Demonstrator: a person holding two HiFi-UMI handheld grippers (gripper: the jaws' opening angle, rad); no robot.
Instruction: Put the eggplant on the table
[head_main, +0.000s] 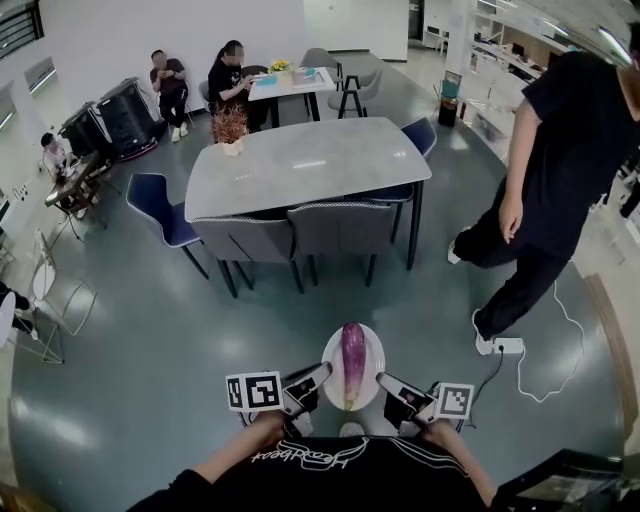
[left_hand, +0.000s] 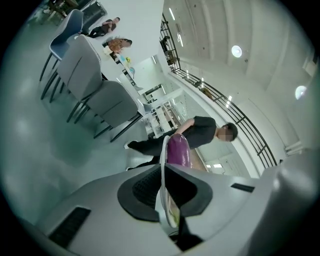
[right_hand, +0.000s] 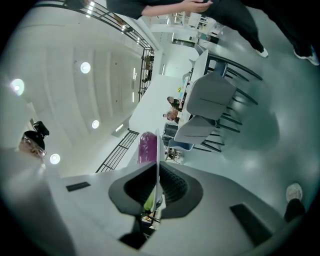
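A purple eggplant (head_main: 352, 360) lies lengthwise on a round white plate (head_main: 373, 342) held in the air just in front of me. My left gripper (head_main: 318, 376) is shut on the plate's left rim and my right gripper (head_main: 386, 382) is shut on its right rim. In the left gripper view the plate (left_hand: 163, 160) stands edge-on between the jaws of the gripper (left_hand: 167, 200), with the eggplant (left_hand: 179, 150) beyond it. The right gripper view shows the same: plate (right_hand: 158, 155), eggplant (right_hand: 147, 145), gripper (right_hand: 156, 192). The grey table (head_main: 300, 165) stands some way ahead.
Grey and blue chairs (head_main: 320, 235) ring the table, and a potted plant (head_main: 230, 125) sits at its far left corner. A person in black (head_main: 560, 170) walks at the right. A white power strip (head_main: 506, 345) and cable lie on the floor. Seated people (head_main: 200, 80) are behind.
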